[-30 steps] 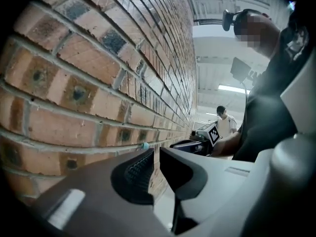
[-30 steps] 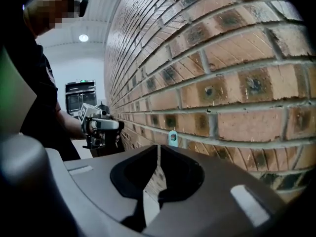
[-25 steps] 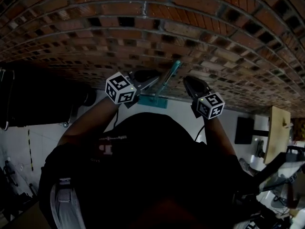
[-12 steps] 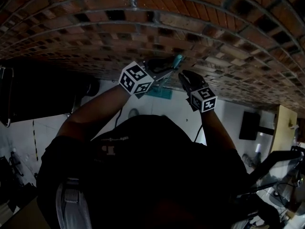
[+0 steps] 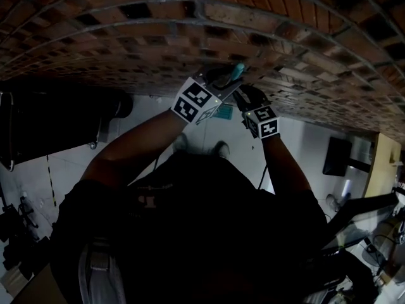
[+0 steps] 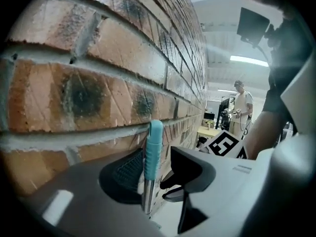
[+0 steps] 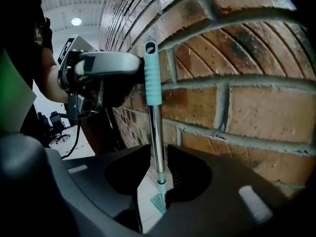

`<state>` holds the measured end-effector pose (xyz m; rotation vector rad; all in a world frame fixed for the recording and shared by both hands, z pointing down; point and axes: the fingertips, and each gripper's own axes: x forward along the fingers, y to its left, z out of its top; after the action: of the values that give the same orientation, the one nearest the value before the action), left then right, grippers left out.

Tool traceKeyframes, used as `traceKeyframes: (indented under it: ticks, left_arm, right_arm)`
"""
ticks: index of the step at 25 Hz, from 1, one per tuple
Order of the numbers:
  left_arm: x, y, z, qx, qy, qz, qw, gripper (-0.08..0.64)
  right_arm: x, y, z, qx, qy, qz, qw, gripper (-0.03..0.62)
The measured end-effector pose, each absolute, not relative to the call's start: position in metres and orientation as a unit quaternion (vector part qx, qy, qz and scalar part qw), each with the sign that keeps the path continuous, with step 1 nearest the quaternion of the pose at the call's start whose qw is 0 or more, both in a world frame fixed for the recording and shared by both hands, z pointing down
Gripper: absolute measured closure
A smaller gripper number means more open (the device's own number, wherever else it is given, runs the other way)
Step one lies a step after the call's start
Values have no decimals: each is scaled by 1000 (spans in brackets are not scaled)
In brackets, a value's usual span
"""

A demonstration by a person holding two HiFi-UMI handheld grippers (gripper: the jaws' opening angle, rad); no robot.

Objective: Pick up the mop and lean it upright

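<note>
The mop stands nearly upright, its teal-capped handle (image 5: pixel 237 71) resting against the brick wall (image 5: pixel 190 30) and its teal head (image 5: pixel 223 111) on the floor below. My left gripper (image 5: pixel 223 81) is at the top of the handle. In the left gripper view the teal grip (image 6: pixel 153 147) lies beside the left pad (image 6: pixel 126 172), with a gap to the other jaw. These jaws (image 6: pixel 155 171) are opening. My right gripper (image 5: pixel 248 97) is lower, its jaws (image 7: pixel 157 167) opening around the metal pole (image 7: pixel 155 132) without pressing on it. The mop head (image 7: pixel 158 201) shows far below.
The brick wall (image 7: pixel 237 83) is right behind the handle. A large dark object (image 5: pixel 57 125) stands at the left on the pale floor. A wooden board (image 5: pixel 386 163) leans at the right. A person (image 6: pixel 242 107) stands far off beside desks.
Both grippers have risen along the handle toward the wall and drawn closer together. Their jaws have loosened from the handle, which now rests against the bricks.
</note>
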<state>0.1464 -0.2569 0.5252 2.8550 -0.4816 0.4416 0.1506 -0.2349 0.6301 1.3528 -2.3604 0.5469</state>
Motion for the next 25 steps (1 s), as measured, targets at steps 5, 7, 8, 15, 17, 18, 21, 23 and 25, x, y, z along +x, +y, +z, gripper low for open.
traceKeyframes:
  ticks: [5,7,8,15,17,18,21,23,25]
  left_arm:
    - [157,-253,532,970,-166,157,84,407]
    - [159,-254,530,969,-173,159,72,407]
    - [159,-255,530,969,-179,158,68,408]
    - [164,-255,541,964,-203,167,48,434]
    - [164,-257,546,961,-208,173,53,448]
    - [164,-258,549,960,-211,175,56,449]
    - [163,-260,552,960,-211,172,60,459]
    - [162,-259,549,964,-201,167,56,455]
    - [162,-257,543,968,-190,159,47,453]
  right_arm:
    - [146,-242,644,483,-831,205,181,463]
    - [143,-244,652,484,-830,207,183,463]
    - [141,-244,657,483,-830,209,185,462]
    - [137,-251,693,494,-816,203,222,460]
    - [134,-254,697,494,-815,201,225,477]
    - [133,-255,698,493,-816,201,224,477]
    - [131,-254,697,488,-821,202,217,482]
    - [132,-255,692,487,-824,195,213,483]
    - [132,-253,685,485,-828,189,209,483]
